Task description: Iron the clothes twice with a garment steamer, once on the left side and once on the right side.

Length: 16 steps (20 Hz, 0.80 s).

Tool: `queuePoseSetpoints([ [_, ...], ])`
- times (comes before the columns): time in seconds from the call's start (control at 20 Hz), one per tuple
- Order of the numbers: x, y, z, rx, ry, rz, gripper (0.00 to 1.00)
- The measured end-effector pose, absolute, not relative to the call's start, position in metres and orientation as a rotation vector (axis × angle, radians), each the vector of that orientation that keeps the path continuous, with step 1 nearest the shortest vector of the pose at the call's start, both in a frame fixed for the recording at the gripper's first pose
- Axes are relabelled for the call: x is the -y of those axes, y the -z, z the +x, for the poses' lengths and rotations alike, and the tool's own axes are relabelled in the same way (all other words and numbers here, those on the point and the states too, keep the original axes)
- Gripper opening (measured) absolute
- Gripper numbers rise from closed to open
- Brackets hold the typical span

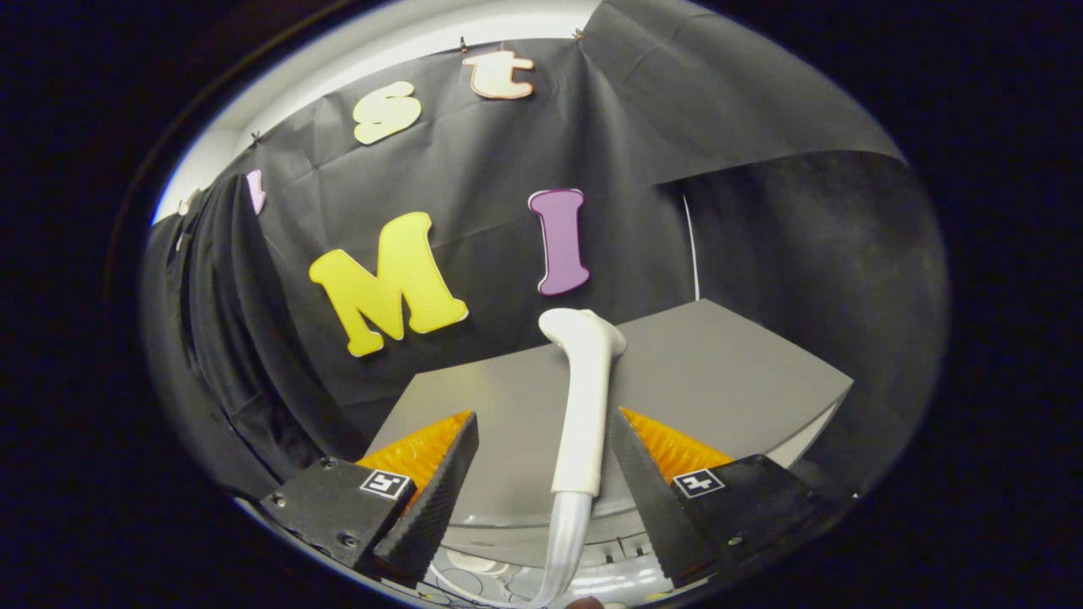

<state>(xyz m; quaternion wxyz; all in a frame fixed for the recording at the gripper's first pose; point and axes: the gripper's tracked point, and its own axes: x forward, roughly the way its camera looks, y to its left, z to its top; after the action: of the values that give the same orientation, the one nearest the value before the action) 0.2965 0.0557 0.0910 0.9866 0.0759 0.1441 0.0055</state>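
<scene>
The white plastic garment steamer (584,406) stands between the two fingers of the gripper (541,474), its long handle running nearly straight ahead along the line of the fingers and its bent head at the far end, over the flat grey tabletop (728,381). The jaws stand open with clear gaps on both sides of the handle, though it lies closer to the right finger than the left; nothing is held. A translucent hose trails back from the handle's near end. The dark garment (228,338) hangs on the left, well apart, beside the booth's black wall. Closing squarely on the handle seems the next need.
</scene>
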Motion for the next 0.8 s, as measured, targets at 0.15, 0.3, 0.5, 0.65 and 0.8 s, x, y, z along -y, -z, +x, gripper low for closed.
queuePoseSetpoints([
  [0.15, -0.041, -0.077, 0.325, -0.387, 0.035, 0.133, 0.98],
  [0.3, -0.032, -0.065, 0.345, -0.459, 0.046, 0.173, 0.96],
  [0.5, -0.022, -0.049, 0.36, -0.556, 0.101, 0.184, 0.94],
  [0.65, -0.019, -0.045, 0.363, -0.587, 0.134, 0.12, 0.79],
  [0.8, -0.022, -0.039, 0.364, -0.61, 0.149, 0.086, 0.7],
])
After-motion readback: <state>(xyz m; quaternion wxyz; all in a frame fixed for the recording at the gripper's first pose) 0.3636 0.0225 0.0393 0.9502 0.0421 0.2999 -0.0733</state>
